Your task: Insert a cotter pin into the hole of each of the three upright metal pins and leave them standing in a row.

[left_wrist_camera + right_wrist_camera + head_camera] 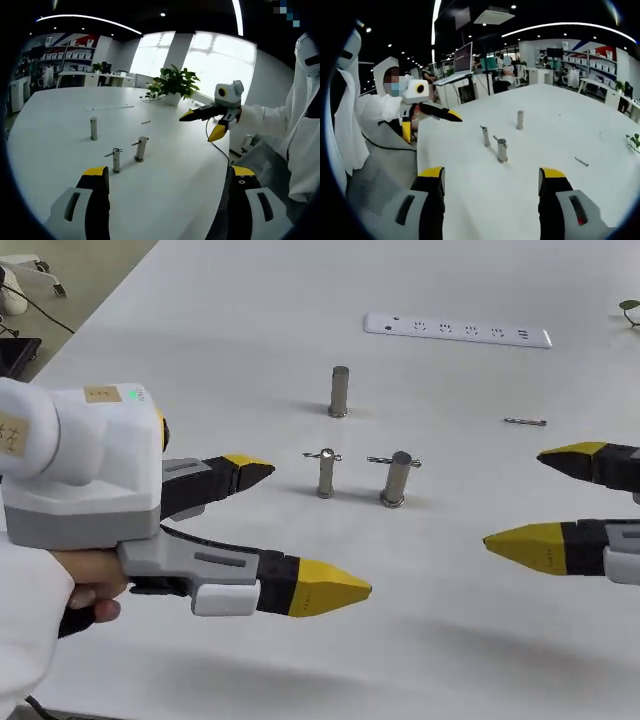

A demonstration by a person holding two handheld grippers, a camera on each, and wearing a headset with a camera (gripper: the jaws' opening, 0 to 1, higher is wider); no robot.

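On tabletop (pixel 450 640), loose cotter pin (pixel 525 422) lies flat, long axis across head view, just beyond right gripper (pixel 513 498), fingers (pixel 575 462) open/empty, nearer than left gripper (pixel 321 530), also open; bare rear pin (pixel 339 390) well left.

I take the right-hand upright pin (pixel 396 480) on the table (pixel 200 360) as my reference. A second pin (pixel 326 473) stands just to its left, and a third pin (pixel 339 391) behind and left of it. A loose cotter pin (pixel 525 422) lies behind and right of it. The power strip (pixel 457 330) lies well behind it.
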